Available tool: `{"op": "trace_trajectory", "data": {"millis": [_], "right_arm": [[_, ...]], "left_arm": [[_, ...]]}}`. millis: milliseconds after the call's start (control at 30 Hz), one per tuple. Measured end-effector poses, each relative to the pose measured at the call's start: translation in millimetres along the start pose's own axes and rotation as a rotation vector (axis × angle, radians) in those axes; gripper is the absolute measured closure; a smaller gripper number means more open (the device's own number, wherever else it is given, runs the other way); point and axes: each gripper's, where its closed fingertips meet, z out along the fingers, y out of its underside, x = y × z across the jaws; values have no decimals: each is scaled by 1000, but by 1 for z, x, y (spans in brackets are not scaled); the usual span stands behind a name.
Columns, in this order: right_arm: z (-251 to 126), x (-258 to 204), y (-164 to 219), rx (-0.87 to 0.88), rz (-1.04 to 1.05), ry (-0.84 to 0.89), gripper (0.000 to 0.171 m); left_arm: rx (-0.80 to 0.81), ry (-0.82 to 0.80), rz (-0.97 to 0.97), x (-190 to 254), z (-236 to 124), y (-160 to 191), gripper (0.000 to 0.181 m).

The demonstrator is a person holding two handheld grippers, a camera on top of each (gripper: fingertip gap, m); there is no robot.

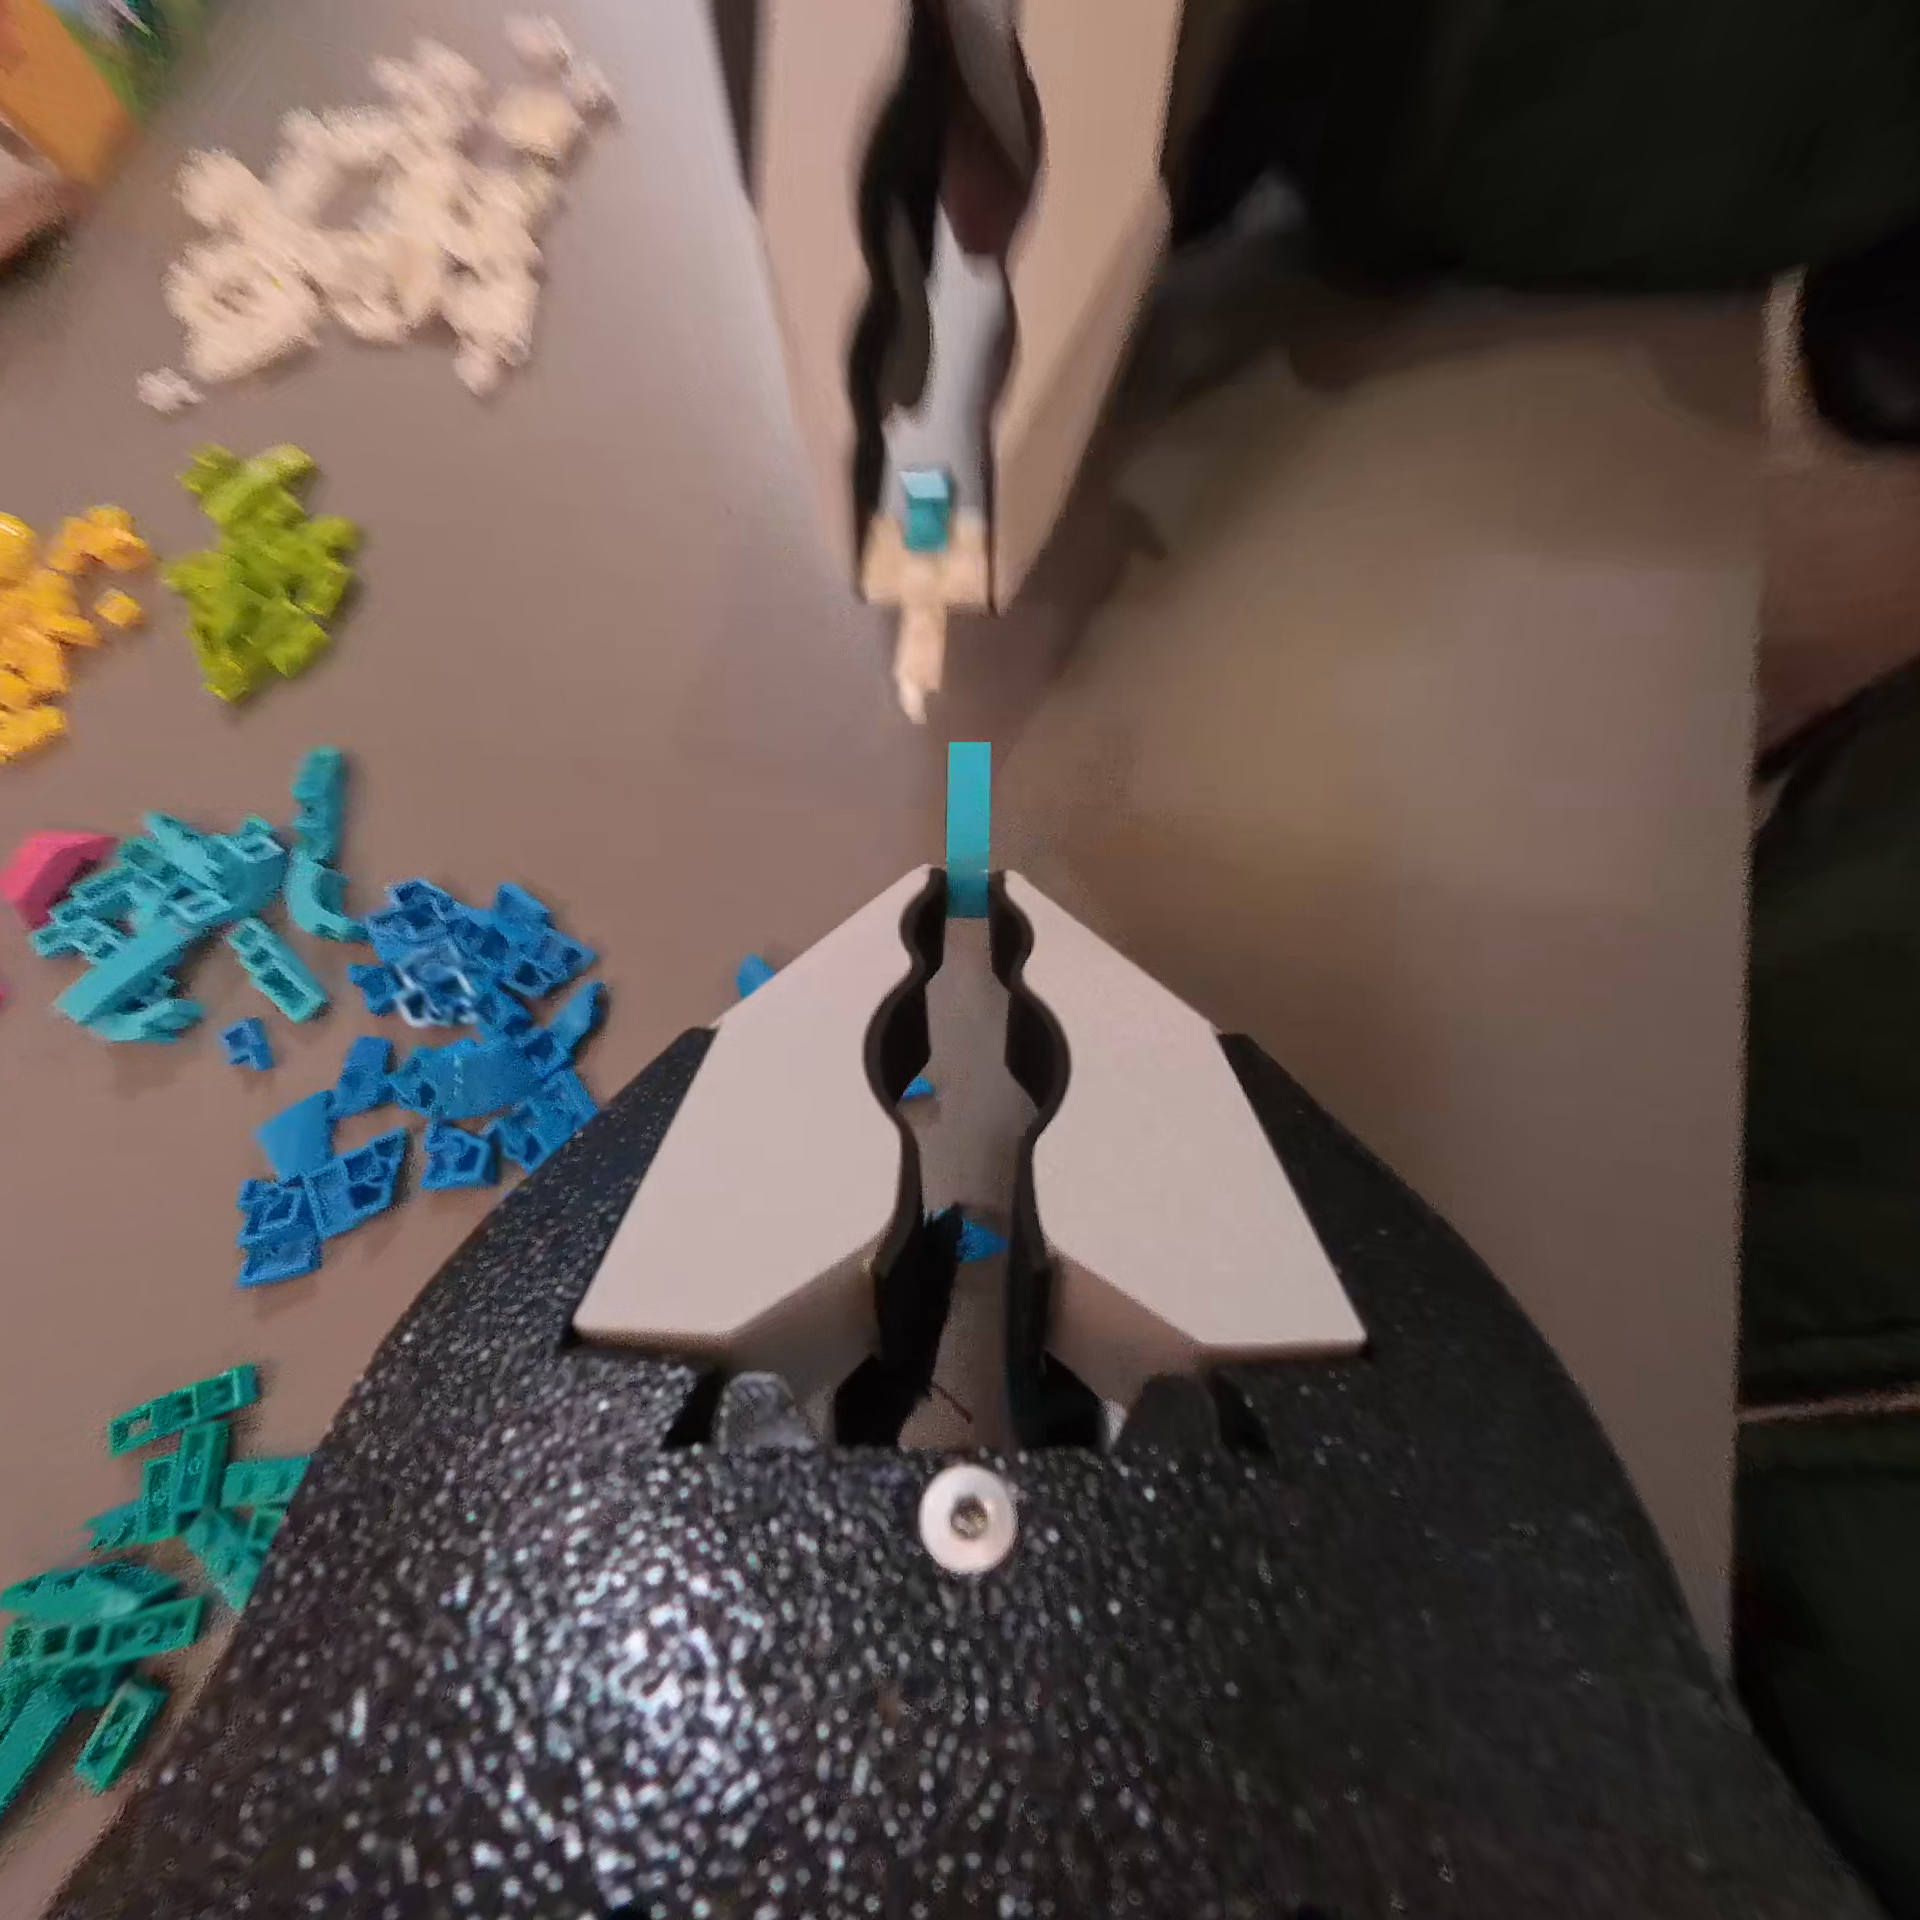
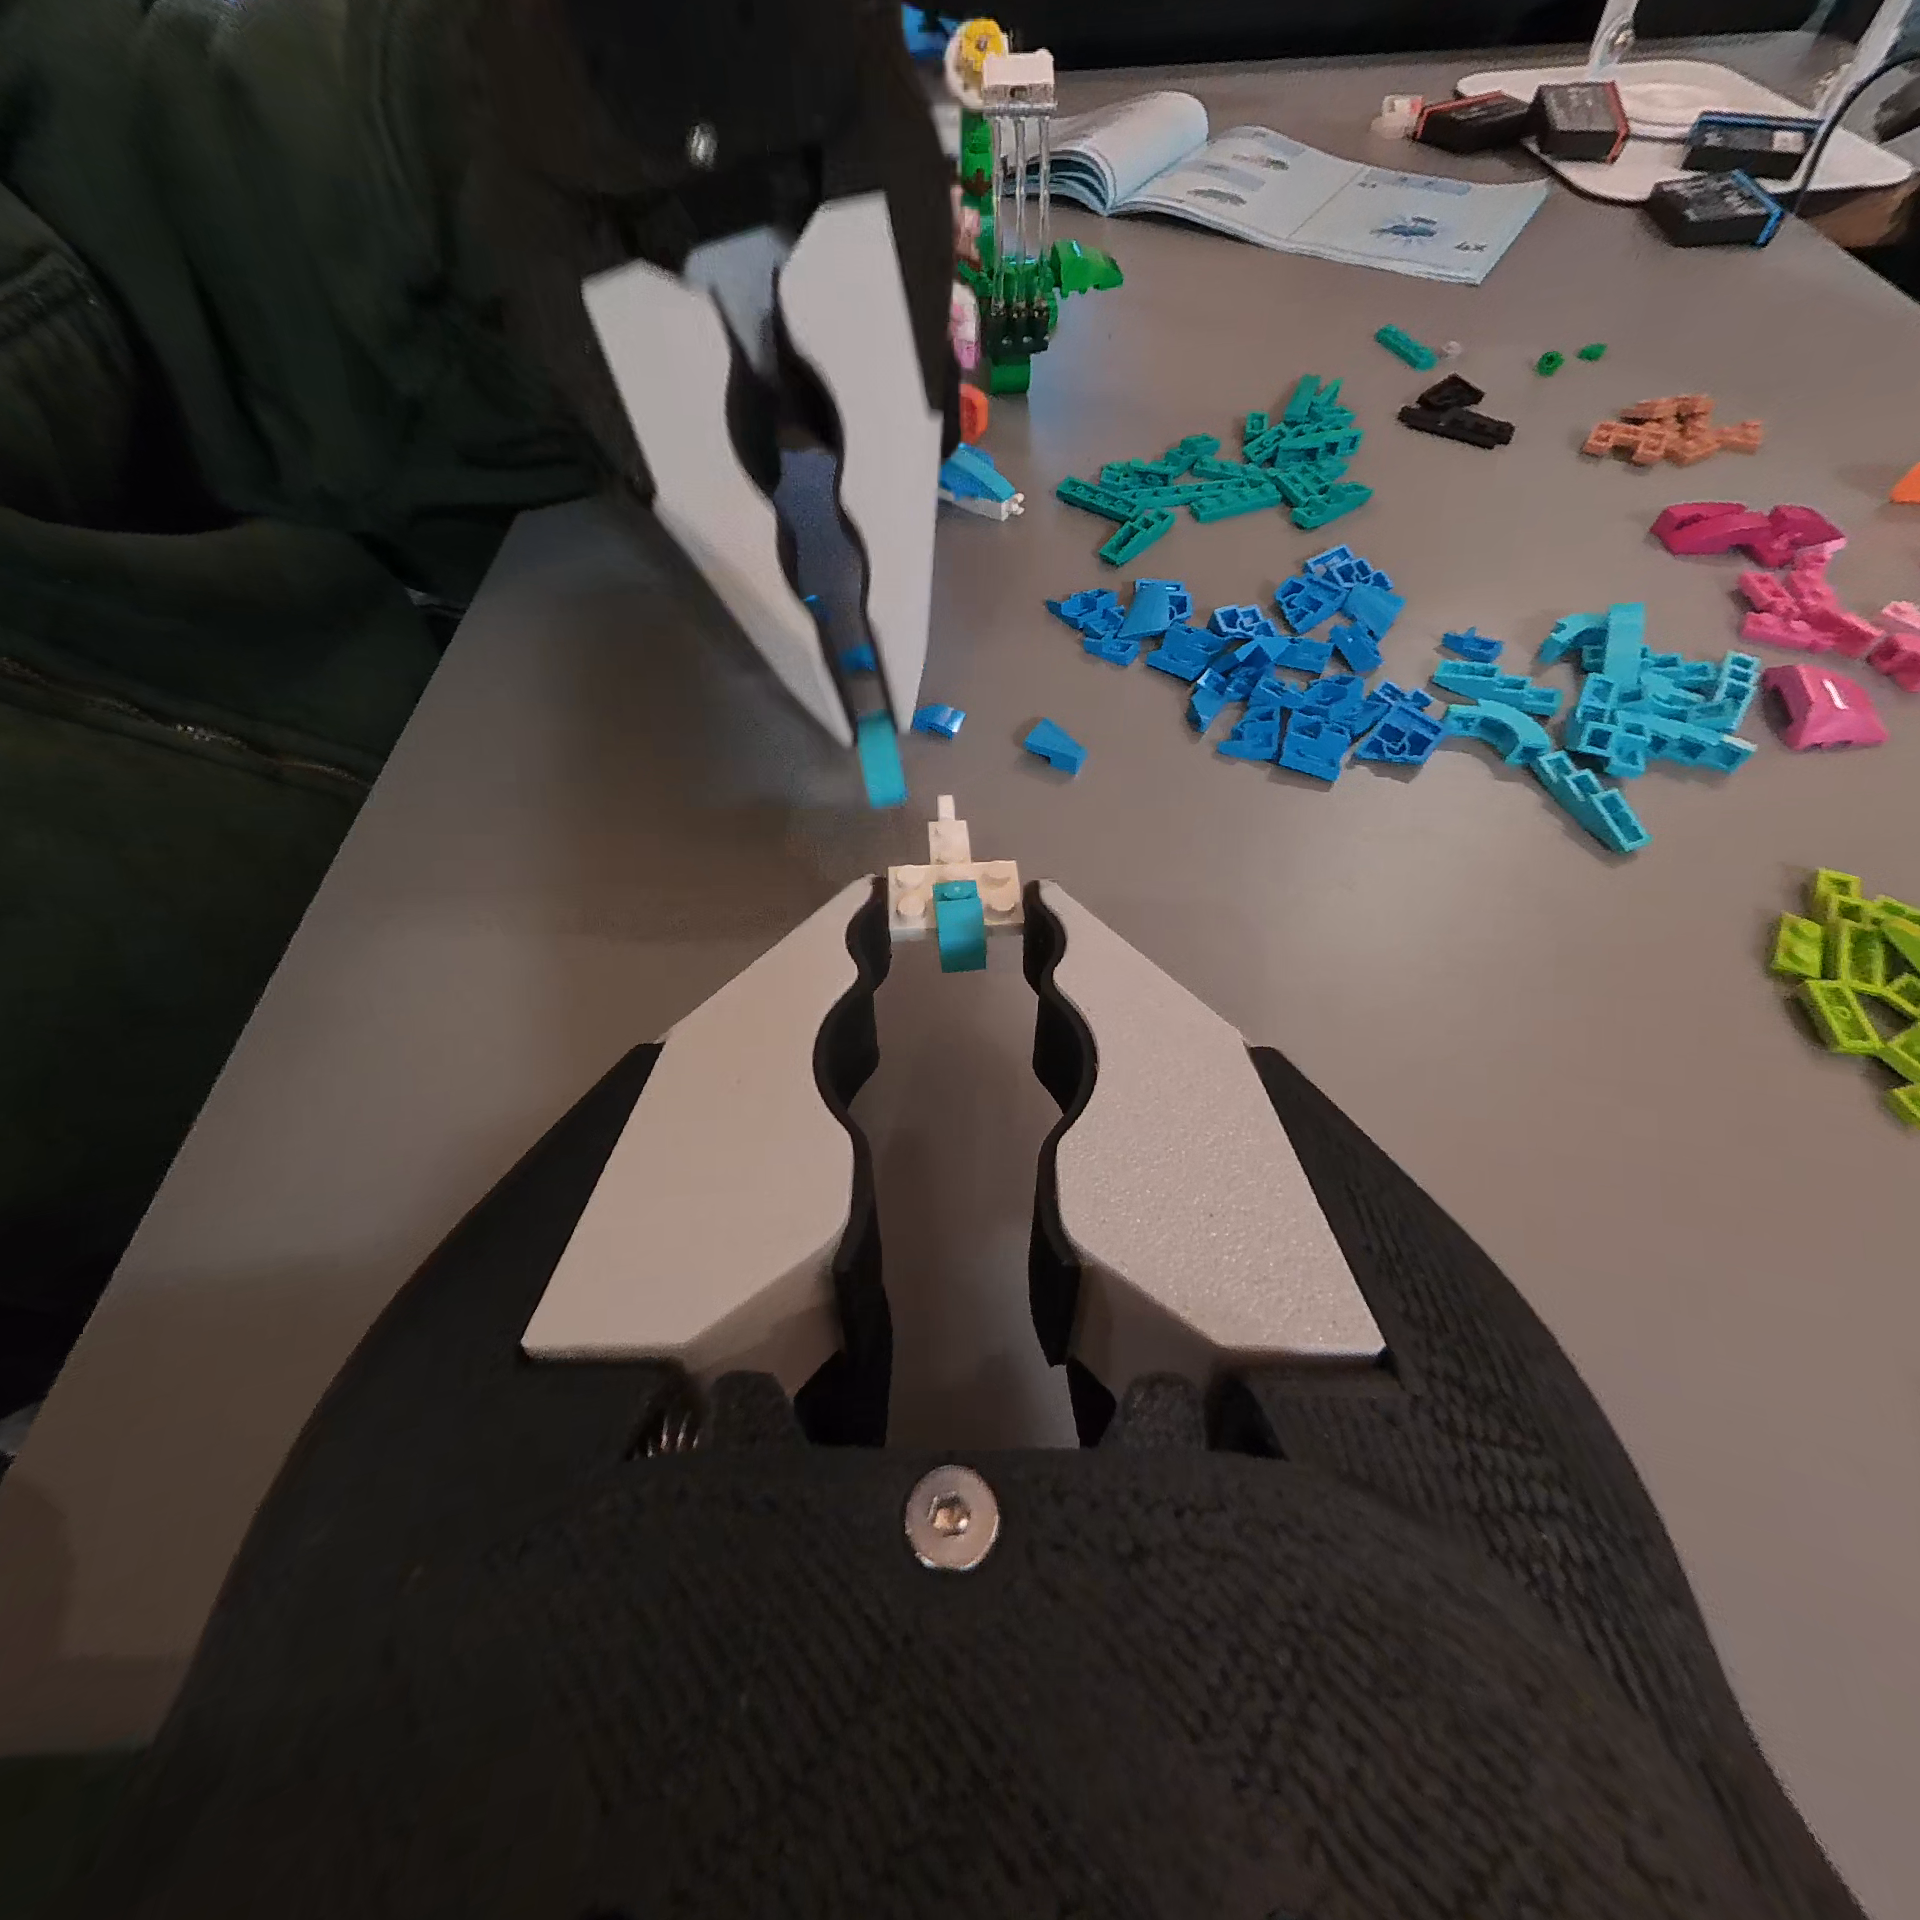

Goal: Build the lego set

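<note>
My left gripper [image 1: 966, 883] is shut on a thin turquoise piece [image 1: 968, 826] that sticks out past its tips. It shows in the right wrist view [image 2: 871, 717] coming in from the upper left, with the turquoise piece [image 2: 881, 764] just short of the small build. My right gripper [image 2: 954, 894] is shut on a small white build with a turquoise brick on top [image 2: 951, 899]. In the left wrist view the right gripper [image 1: 925, 582] points down at me holding the build [image 1: 920, 582]. A short gap separates the piece and the build.
Sorted heaps of loose bricks lie on the grey table [image 2: 623, 987]: blue [image 2: 1278, 665], turquoise [image 2: 1621, 707], teal [image 2: 1226, 478], lime [image 2: 1860, 977], magenta [image 2: 1808, 613], white [image 1: 384, 208], yellow [image 1: 52, 623]. An open instruction booklet [image 2: 1299, 182] and a green finished model [image 2: 1013, 249] stand at the back. A person's dark sleeve [image 2: 260, 312] is left. Spacing between my two grippers at the tips: around 5 cm.
</note>
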Motion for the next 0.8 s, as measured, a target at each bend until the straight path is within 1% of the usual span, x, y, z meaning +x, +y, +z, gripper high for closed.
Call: {"op": "trace_trajectory", "data": {"millis": [33, 100, 167, 333, 367, 600, 800], "right_arm": [[1, -2, 0, 1, 3, -11, 147], [3, -8, -4, 19, 9, -45, 147], [3, -14, -9, 43, 17, -79, 147], [1, -20, -18, 95, 36, -121, 147], [1, -20, -18, 95, 33, -121, 147], [3, -23, -18, 89, 15, -128, 147], [4, -23, -16, 80, 5, -125, 147]], "left_arm": [[73, 7, -38, -3, -7, -13, 176], [189, 44, -109, -4, -17, -35, 176], [223, 79, -154, -4, -18, -44, 176], [191, 201, -214, 10, -8, -47, 177], [189, 205, -216, 11, -7, -47, 177], [131, 153, -171, 9, -4, -44, 176], [81, 139, -128, 13, 2, -41, 176]]}}
